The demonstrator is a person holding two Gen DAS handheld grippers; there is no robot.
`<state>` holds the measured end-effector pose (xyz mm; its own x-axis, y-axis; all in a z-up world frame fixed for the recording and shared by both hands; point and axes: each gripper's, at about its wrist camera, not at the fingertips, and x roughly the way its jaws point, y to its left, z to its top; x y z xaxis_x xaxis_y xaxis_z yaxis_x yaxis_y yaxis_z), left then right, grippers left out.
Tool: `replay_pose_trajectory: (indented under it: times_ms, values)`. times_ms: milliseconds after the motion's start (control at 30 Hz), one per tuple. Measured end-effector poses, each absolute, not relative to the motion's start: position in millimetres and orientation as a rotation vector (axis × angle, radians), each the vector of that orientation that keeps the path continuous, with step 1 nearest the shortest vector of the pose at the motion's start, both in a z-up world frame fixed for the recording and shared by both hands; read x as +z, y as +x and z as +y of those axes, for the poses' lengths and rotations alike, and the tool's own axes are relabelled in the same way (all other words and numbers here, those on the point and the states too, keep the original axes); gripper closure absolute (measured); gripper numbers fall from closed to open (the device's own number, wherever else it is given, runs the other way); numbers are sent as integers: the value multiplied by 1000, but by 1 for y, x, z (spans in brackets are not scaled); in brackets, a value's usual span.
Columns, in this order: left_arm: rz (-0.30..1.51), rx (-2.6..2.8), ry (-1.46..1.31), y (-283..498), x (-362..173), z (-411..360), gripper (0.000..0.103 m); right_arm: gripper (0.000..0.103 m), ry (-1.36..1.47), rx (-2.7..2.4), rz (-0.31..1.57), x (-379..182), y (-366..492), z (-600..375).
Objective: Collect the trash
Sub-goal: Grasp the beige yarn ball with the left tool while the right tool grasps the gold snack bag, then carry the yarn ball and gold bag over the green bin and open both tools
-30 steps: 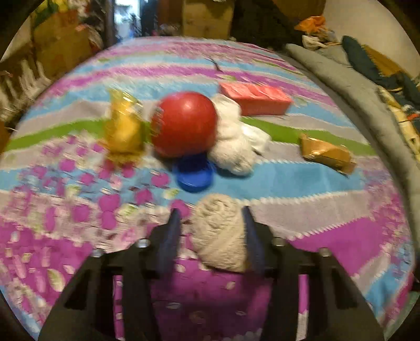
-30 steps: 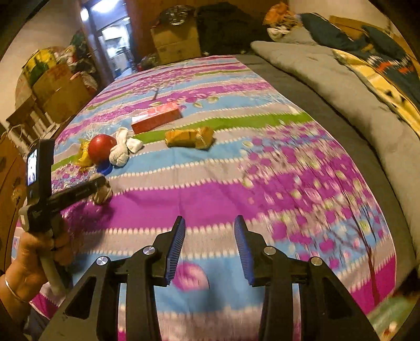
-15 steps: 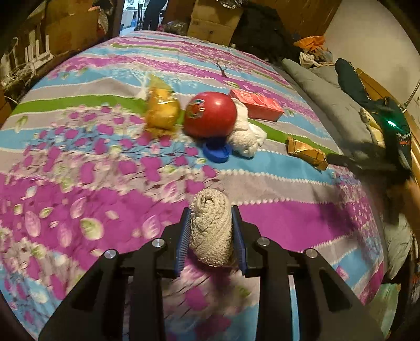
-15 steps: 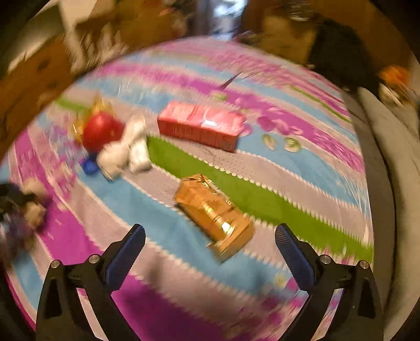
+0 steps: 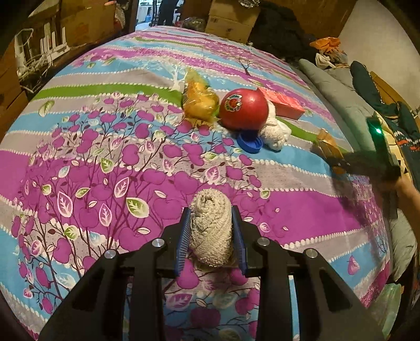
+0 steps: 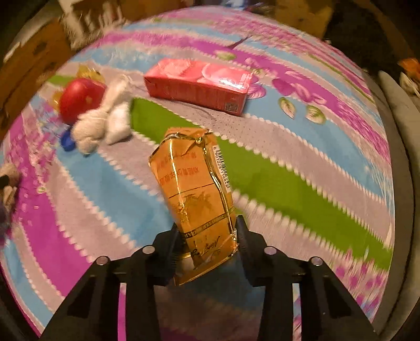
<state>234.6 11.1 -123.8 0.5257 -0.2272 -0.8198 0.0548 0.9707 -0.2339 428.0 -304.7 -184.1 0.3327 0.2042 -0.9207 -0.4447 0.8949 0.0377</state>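
Note:
In the left wrist view my left gripper [image 5: 210, 209] is shut on a rolled cream cloth wad [image 5: 211, 230], held just above the bedspread [image 5: 105, 147]. My right gripper [image 6: 207, 224] has a crumpled gold packet [image 6: 191, 183] between its fingers. Its jaws are closing and the pads press on the packet's lower end. Further back on the bed lie a pink carton [image 6: 199, 82], a red ball [image 5: 243, 108], white wads [image 5: 274, 131], a blue cap [image 5: 250, 141] and a yellow wrapper [image 5: 200, 101]. The left wrist view also shows the gold packet [image 5: 326, 141], with the right gripper blurred beside it.
Cardboard boxes [image 5: 231, 21] and clutter stand beyond the bed's far end. A grey blanket [image 5: 338, 89] and piled clothes run along the right side. A greenish bag [image 5: 388, 301] shows past the bed's near right corner. A person's hand [image 5: 407, 188] holds the right tool.
My right gripper swung down over the gold packet, spread wide, then closed around it. My left gripper tightened on the cream wad and drew back from the red ball.

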Motion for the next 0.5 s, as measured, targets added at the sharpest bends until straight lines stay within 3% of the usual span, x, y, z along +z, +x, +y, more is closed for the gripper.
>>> replay_pose_trajectory:
  times_ms: [500]
  values:
    - [923,-346,-38,177,-70,-54,74,66,334,212,999,-108,118,-289]
